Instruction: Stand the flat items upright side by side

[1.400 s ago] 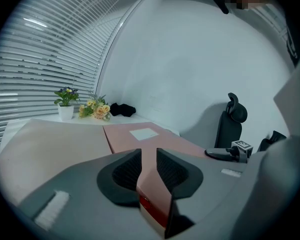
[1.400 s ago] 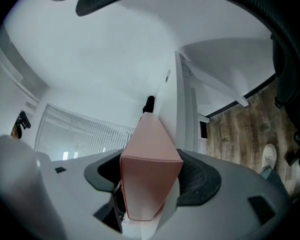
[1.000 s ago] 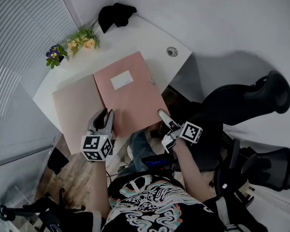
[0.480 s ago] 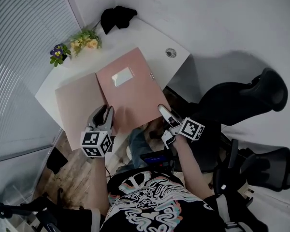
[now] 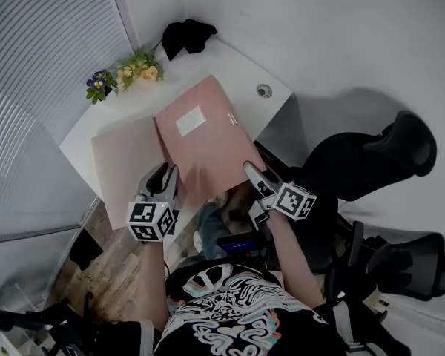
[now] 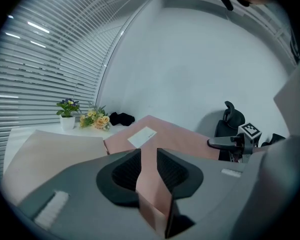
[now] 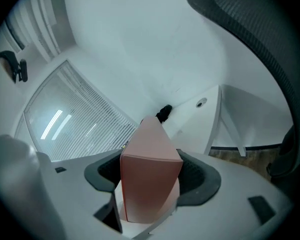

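Note:
A pink box file [image 5: 204,143] with a white label lies tilted over the white desk [image 5: 241,69], and its near edge hangs past the desk's front. My left gripper [image 5: 167,175] is shut on its near left corner, and the pink board [image 6: 162,136] runs between the pads [image 6: 125,171]. My right gripper [image 5: 251,175] is shut on the near right corner, with the file's thick pink spine [image 7: 150,179] filling its jaws. A second flat item, a beige folder [image 5: 122,158], lies flat on the desk to the left, and it also shows in the left gripper view [image 6: 50,146].
Yellow flowers [image 5: 139,67] and a small purple flower pot [image 5: 98,84] stand at the desk's far left by the blinds. A black object [image 5: 187,34] sits in the far corner. A cable grommet [image 5: 264,90] is at the right. Black office chairs [image 5: 371,154] stand to the right.
Both grippers keep their hold on the pink box file. The file and the grippers have shifted only slightly in the view, and the beige folder has stayed flat.

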Motion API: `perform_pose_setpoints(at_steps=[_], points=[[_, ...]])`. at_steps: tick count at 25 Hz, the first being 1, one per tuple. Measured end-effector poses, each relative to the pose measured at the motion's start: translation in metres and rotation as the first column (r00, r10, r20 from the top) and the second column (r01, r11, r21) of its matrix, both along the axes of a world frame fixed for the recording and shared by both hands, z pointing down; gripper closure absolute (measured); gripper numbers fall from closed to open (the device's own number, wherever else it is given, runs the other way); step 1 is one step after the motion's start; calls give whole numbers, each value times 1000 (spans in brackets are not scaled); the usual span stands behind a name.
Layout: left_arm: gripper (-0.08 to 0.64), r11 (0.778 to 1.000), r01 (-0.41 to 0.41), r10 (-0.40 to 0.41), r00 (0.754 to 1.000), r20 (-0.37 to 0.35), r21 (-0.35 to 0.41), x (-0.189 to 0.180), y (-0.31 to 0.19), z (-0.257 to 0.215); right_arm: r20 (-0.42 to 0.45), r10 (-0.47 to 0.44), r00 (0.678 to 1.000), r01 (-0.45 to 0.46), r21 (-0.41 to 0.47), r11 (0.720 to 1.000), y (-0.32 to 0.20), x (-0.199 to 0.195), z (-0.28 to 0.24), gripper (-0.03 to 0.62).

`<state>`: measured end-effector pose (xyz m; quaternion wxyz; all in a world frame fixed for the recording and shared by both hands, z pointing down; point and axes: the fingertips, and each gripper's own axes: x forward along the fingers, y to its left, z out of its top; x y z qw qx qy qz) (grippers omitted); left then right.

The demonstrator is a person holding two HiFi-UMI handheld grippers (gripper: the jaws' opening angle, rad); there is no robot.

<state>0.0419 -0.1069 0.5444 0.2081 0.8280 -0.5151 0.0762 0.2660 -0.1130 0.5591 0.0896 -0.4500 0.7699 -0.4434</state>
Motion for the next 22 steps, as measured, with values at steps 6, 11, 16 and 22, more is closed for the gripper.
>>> perform_pose_setpoints(at_steps=[6,11,16,22], points=[[462,1000,0,0,1000,-6,13,-2,5,-6,-104,-8,995,14,58,998,-1,-8,-20,285],[462,999,9,-8,1000,-26,44,-3,4,-21,-202,0,979,23,111,994,2,-17,-38,285],[462,998,9,-7,999,-38,61,-3,5,-28,-282,-7,959,45,130,990,3,-31,-47,285],[462,997,7,-4,999,-42,71,-4,9,-33,-405,-9,914,89,180,980,2,-46,-61,282]])
